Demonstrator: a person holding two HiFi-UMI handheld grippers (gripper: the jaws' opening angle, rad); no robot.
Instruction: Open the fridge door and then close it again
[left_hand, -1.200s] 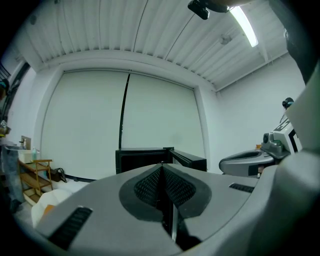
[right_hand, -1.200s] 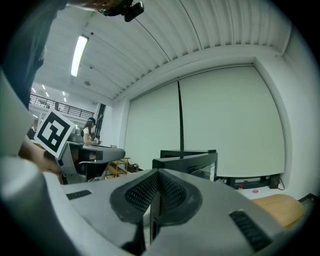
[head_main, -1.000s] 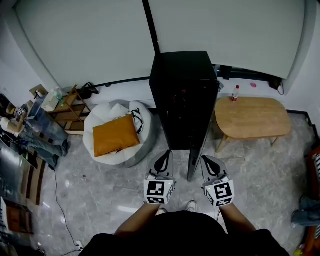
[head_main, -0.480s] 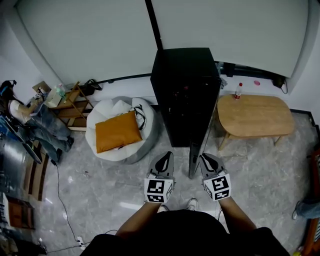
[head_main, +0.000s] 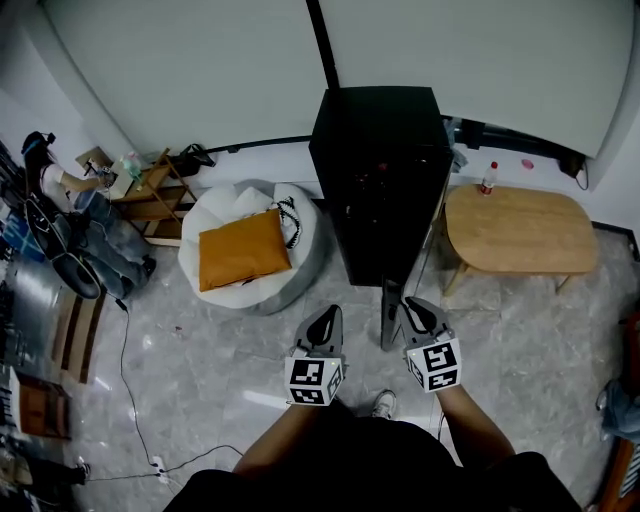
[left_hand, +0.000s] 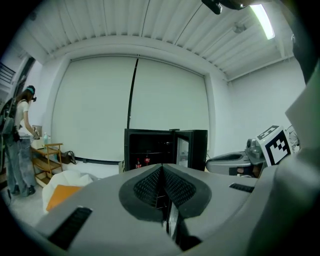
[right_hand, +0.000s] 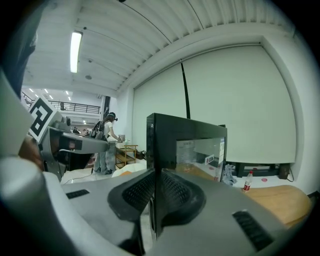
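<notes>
The black fridge (head_main: 380, 150) stands against the wall, and its door (head_main: 391, 315) is swung wide open toward me. In the left gripper view the fridge interior (left_hand: 150, 150) shows bottles on a shelf, with the door (left_hand: 192, 150) to its right. My left gripper (head_main: 325, 312) hovers left of the door, shut and empty, its pads together (left_hand: 162, 167). My right gripper (head_main: 410, 303) is just right of the door's free edge. Its jaws look shut on nothing (right_hand: 154, 171). The door (right_hand: 190, 145) rises beyond them, its dark edge in line with the slit between the pads.
A white beanbag with an orange cushion (head_main: 250, 260) lies left of the fridge. A low wooden table (head_main: 520, 230) with a bottle (head_main: 488, 178) stands on the right. A wooden shelf (head_main: 150, 195) and a person (head_main: 60, 180) are at far left. A cable (head_main: 125, 370) crosses the floor.
Both grippers have sunk a little and stay shut. The right one now sits closer to the door's free edge. The door is as wide open as before.
</notes>
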